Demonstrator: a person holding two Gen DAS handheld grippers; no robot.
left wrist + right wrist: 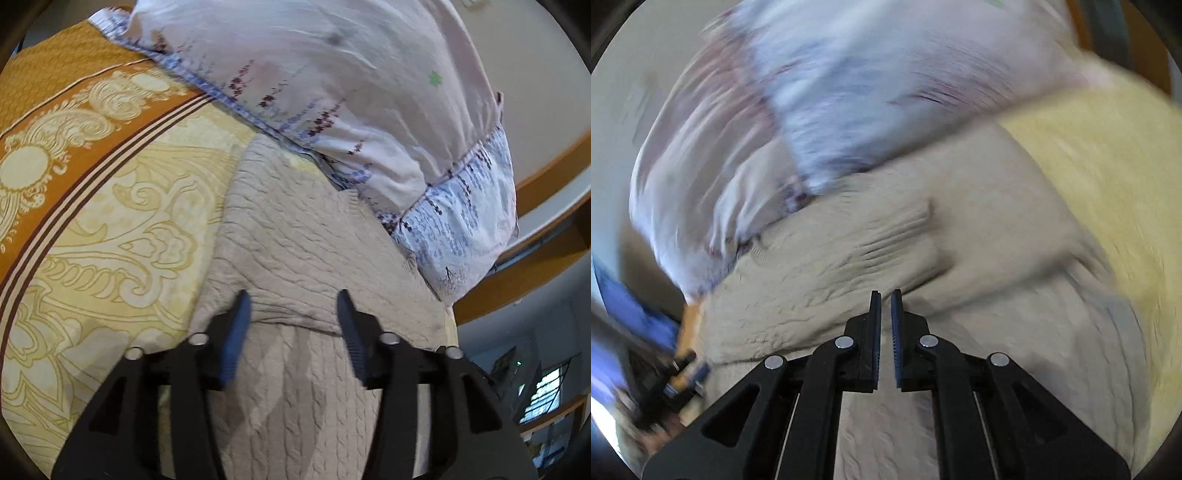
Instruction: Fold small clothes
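Beige cable-knit sweater point(295, 236) lies folded; left claw point(293, 306) apart, right claw point(885, 306) together, empty.

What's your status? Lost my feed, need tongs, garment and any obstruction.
Left tongs open over beige knit sweater, nothing gripped. Right tongs shut, apparently empty, view blurred. Floral pillow lies on the sweater's far edge.
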